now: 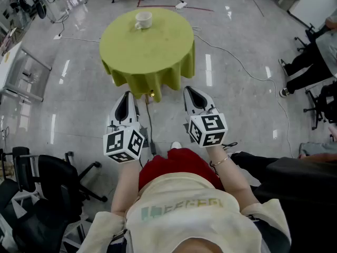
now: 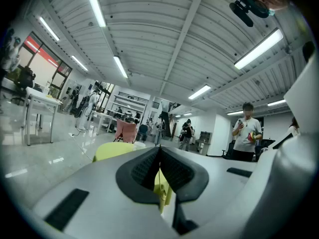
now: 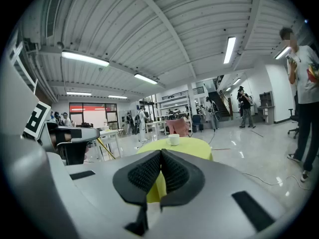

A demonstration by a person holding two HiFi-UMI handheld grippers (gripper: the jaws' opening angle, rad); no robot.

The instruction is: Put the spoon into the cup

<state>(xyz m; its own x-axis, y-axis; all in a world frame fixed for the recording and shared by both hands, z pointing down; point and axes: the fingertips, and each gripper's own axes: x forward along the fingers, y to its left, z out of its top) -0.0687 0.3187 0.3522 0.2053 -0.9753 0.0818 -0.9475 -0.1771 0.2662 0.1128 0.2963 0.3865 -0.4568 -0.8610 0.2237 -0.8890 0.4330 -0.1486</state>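
The left gripper (image 1: 125, 100) had its jaws pressed together on nothing, and the right gripper (image 1: 192, 96) was the same; each gripper view showed the ribbed pads meeting in a bare seam. Both hung side by side in front of the person, well apart from the round table (image 1: 158, 46) with its yellow-green cloth. The white cup (image 1: 143, 20) stood near the table's far edge.

The chief risk, as I judge it, lay in the approach. A dark cable (image 1: 150, 125) ran across the floor between the person and the table and could catch a foot. The draped cloth could also be dragged by a low gripper, which might tip the cup.

The spoon could not be found in any view: nothing showed on the cloth, and whether it lay behind the cup or was simply too small to see, I cannot tell. The cup's inside was hidden too.
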